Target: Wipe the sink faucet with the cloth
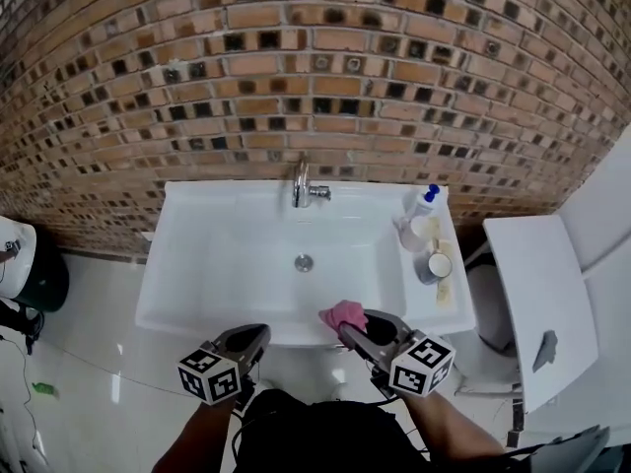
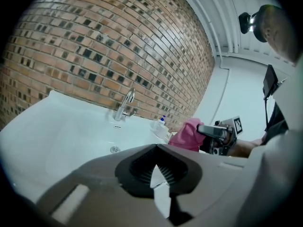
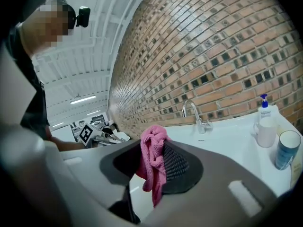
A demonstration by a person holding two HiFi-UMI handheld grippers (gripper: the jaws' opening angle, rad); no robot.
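The chrome faucet (image 1: 301,183) stands at the middle of the back rim of the white sink (image 1: 197,264), against the brick wall; it also shows as the faucet (image 2: 126,103) and the faucet (image 3: 193,112) in the gripper views. My right gripper (image 1: 353,325) is shut on a pink cloth (image 1: 343,313) over the sink's front rim. The cloth (image 3: 152,167) hangs bunched between its jaws. My left gripper (image 1: 258,333) hovers shut and empty at the front rim, to the left of the right one. Both are well short of the faucet.
A soap bottle (image 1: 424,203) with a blue pump, a white container and a blue cup (image 1: 435,266) stand on the sink's right ledge. A white toilet (image 1: 537,294) is to the right. A dark bin (image 1: 39,274) sits on the floor at left.
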